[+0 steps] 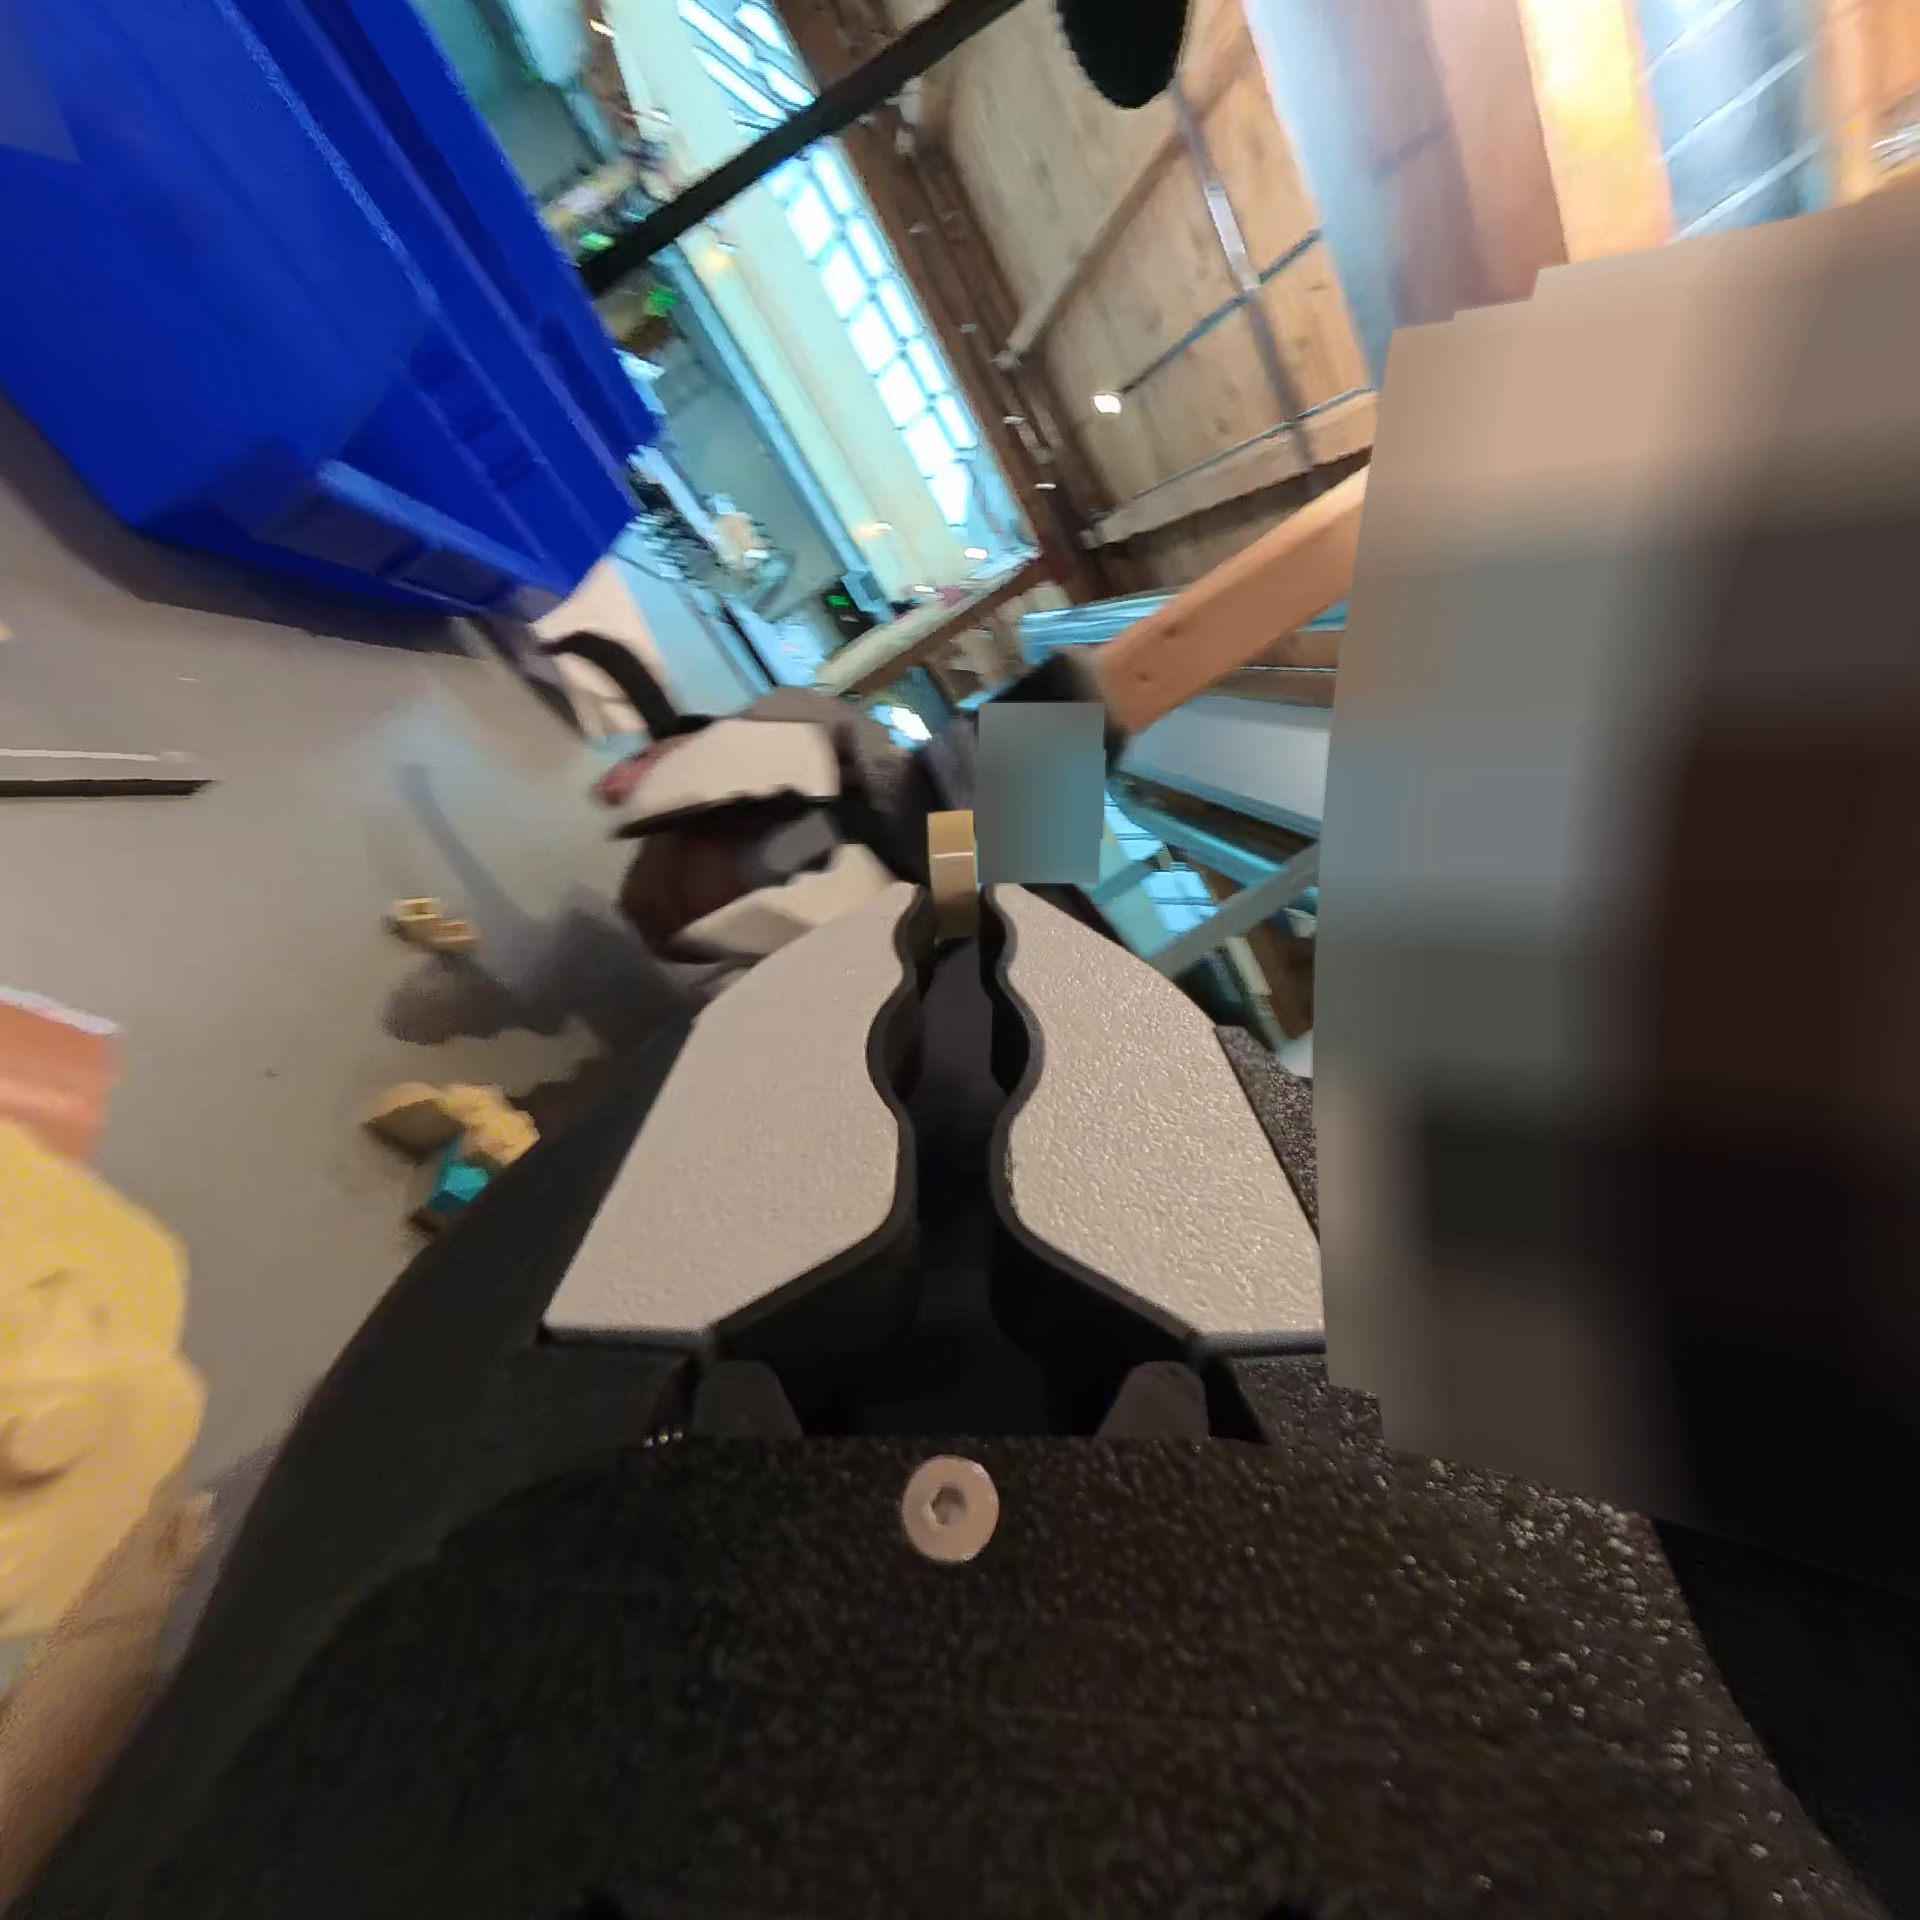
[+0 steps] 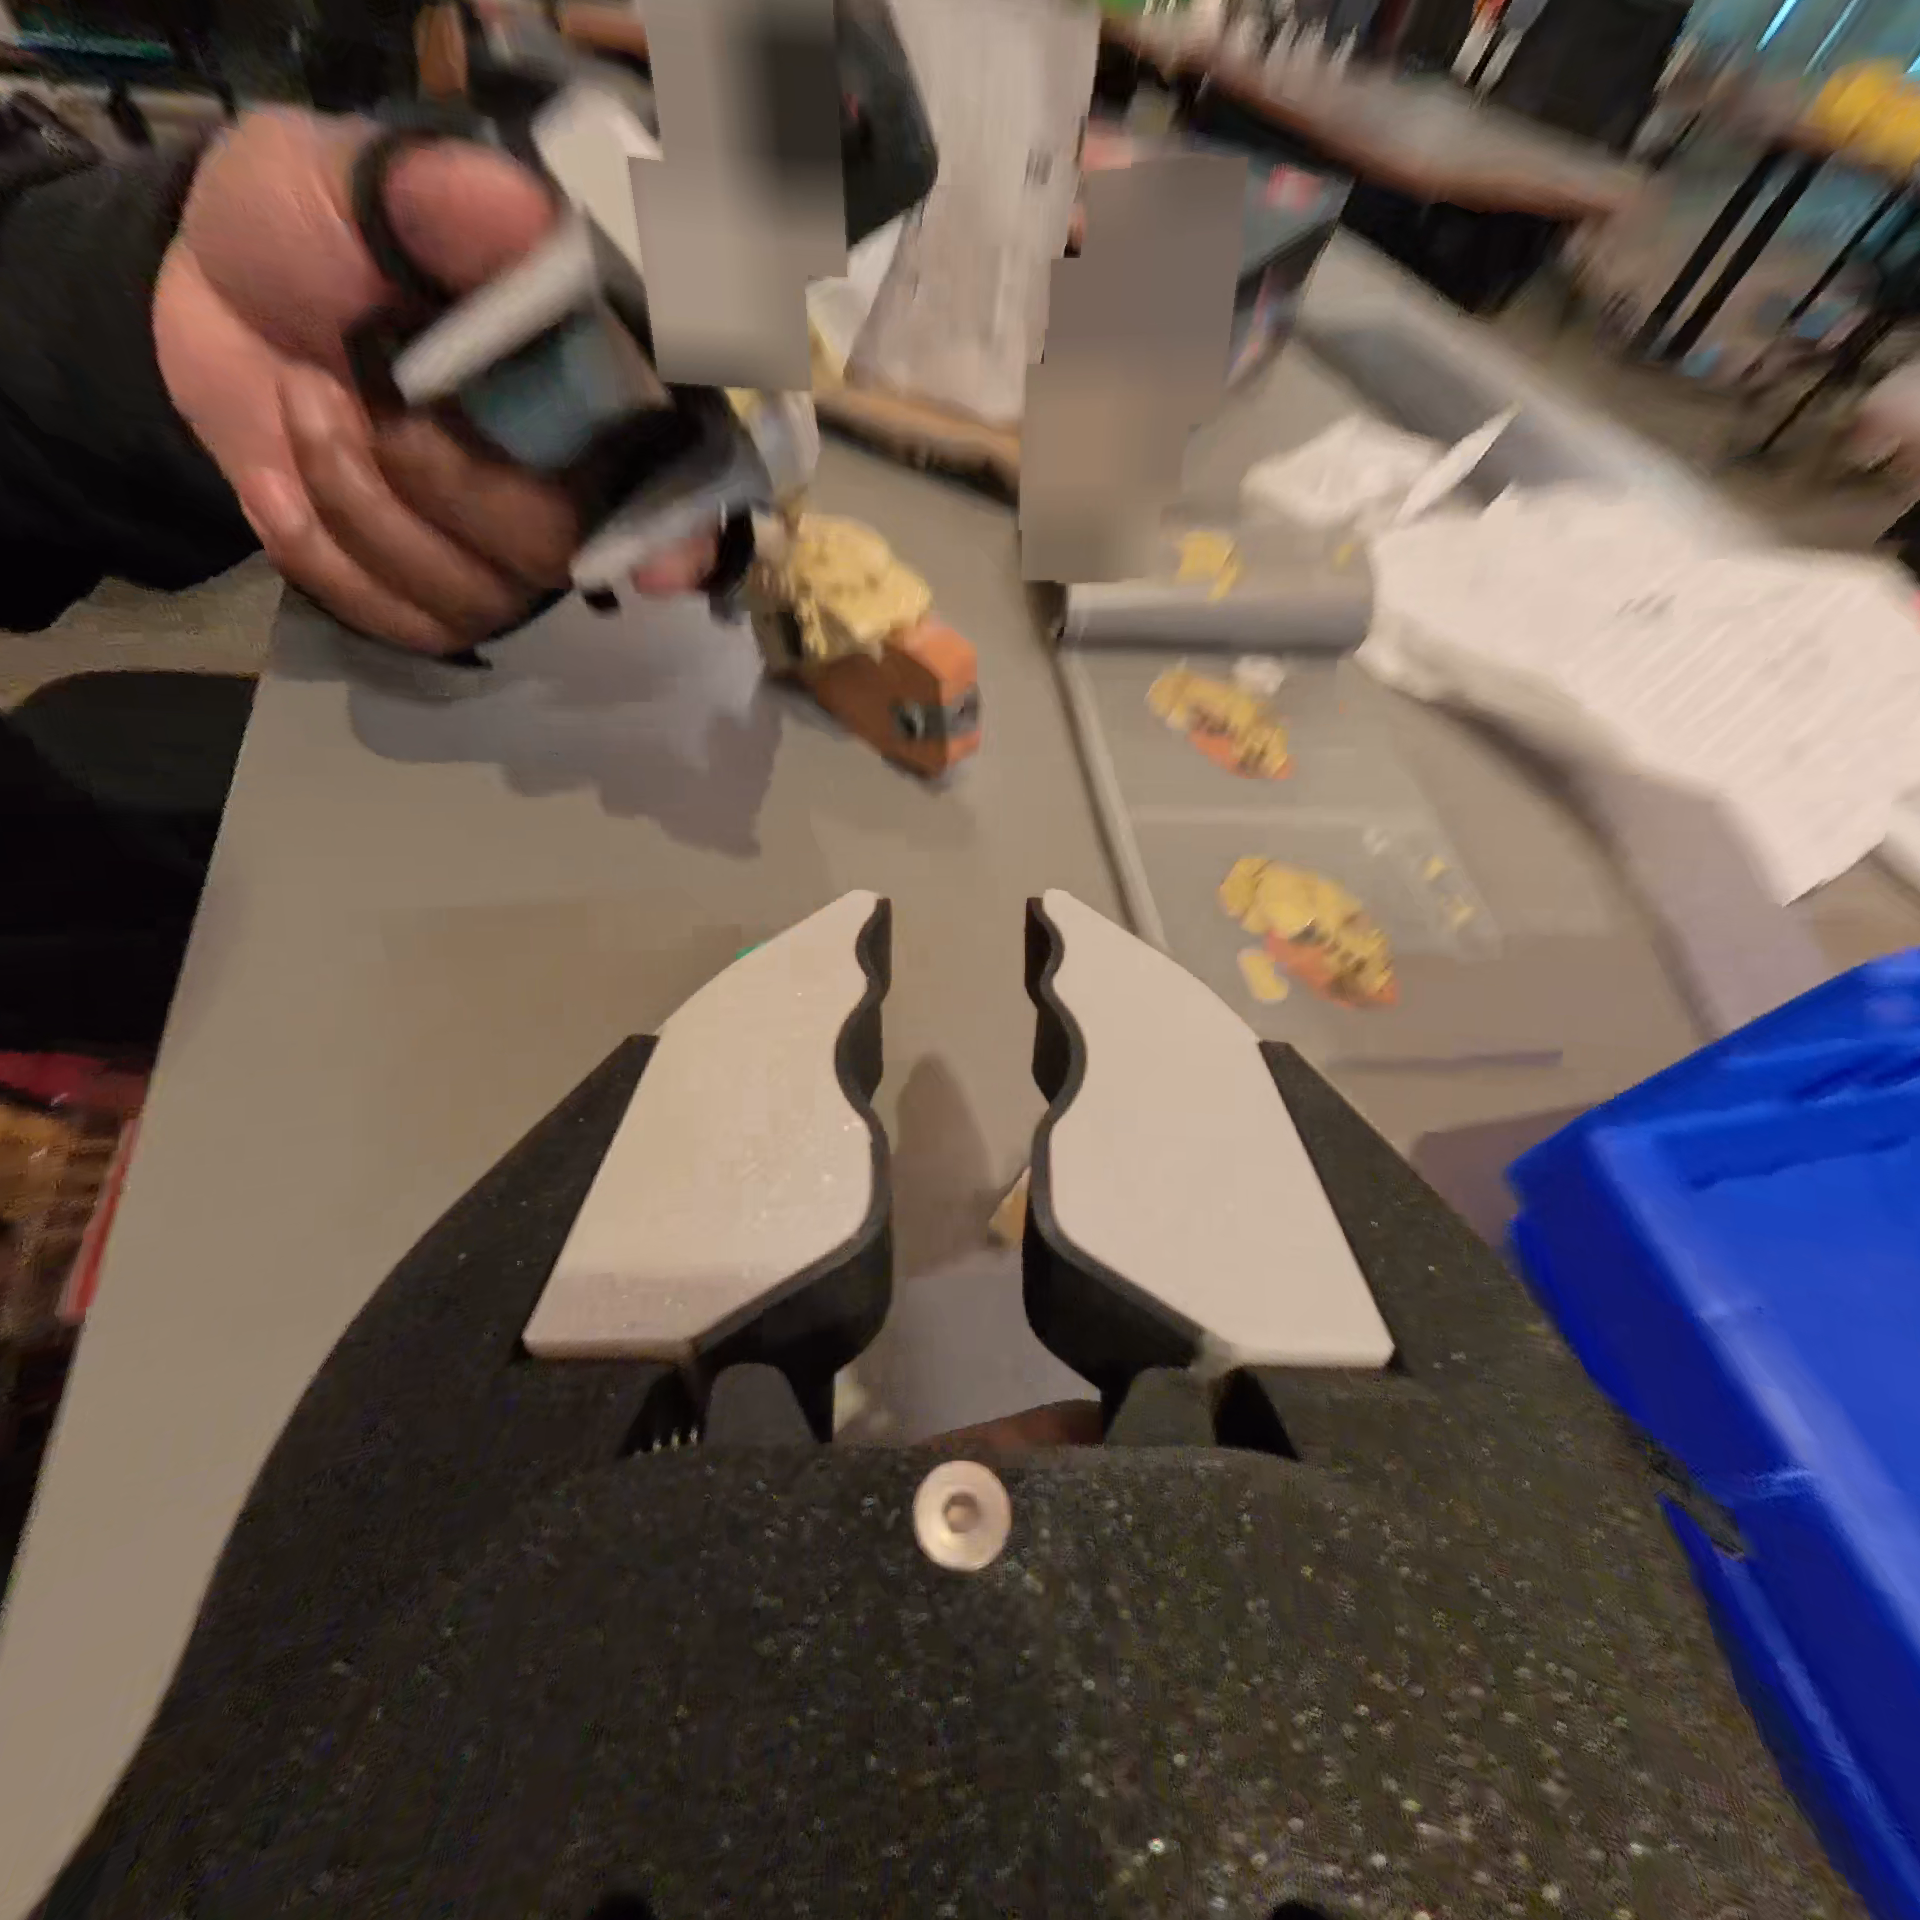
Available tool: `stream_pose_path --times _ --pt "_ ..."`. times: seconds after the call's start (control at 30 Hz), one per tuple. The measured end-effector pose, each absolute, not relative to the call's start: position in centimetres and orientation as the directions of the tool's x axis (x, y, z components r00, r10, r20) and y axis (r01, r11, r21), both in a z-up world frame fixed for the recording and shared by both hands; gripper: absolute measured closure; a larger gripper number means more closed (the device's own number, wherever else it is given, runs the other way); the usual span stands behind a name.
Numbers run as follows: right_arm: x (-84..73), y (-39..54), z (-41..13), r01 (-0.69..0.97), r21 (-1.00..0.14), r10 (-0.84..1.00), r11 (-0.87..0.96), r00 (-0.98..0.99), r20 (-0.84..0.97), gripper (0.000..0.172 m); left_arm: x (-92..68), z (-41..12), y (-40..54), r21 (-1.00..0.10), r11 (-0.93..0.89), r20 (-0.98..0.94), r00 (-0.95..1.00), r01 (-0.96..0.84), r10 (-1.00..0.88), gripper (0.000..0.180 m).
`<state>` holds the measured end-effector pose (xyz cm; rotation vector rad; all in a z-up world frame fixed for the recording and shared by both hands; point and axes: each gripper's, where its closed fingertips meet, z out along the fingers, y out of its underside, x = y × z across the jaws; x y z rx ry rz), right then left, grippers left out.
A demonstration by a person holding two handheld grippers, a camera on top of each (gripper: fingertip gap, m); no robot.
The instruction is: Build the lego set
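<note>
My left gripper is shut on a small tan piece, which sticks out past the fingertips, and is held in the air. In the right wrist view a person's hand holds this gripper at the upper left, with its tips close to a yellow and brown brick model on the grey table. My right gripper is open and empty above the table, with bare tabletop between its fingers. A small tan piece lies on the table below its fingers.
A blue bin stands at the right; it also shows in the left wrist view. Clear bags of yellow and orange pieces and white papers lie to the right. Loose tan pieces lie on the table. My hands' fingertips stand some 9 cm from each other.
</note>
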<state>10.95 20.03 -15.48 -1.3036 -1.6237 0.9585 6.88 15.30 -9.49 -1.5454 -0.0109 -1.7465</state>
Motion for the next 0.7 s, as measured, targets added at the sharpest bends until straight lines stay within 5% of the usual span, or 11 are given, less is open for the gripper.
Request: stream_pose_path --times 0.27,0.7 --pt "9.6 16.9 -12.4 0.135 -0.888 0.898 0.439 -0.104 0.428 0.152 6.9 -13.3 17.1 -0.758 -0.506 0.644 0.598 0.411 -0.478 0.173" --pt "8.8 16.1 -13.8 0.161 -0.756 0.771 0.635 -0.075 0.632 0.152 8.6 -14.5 16.7 -0.788 -0.525 0.59 0.642 0.323 -0.49 0.173"
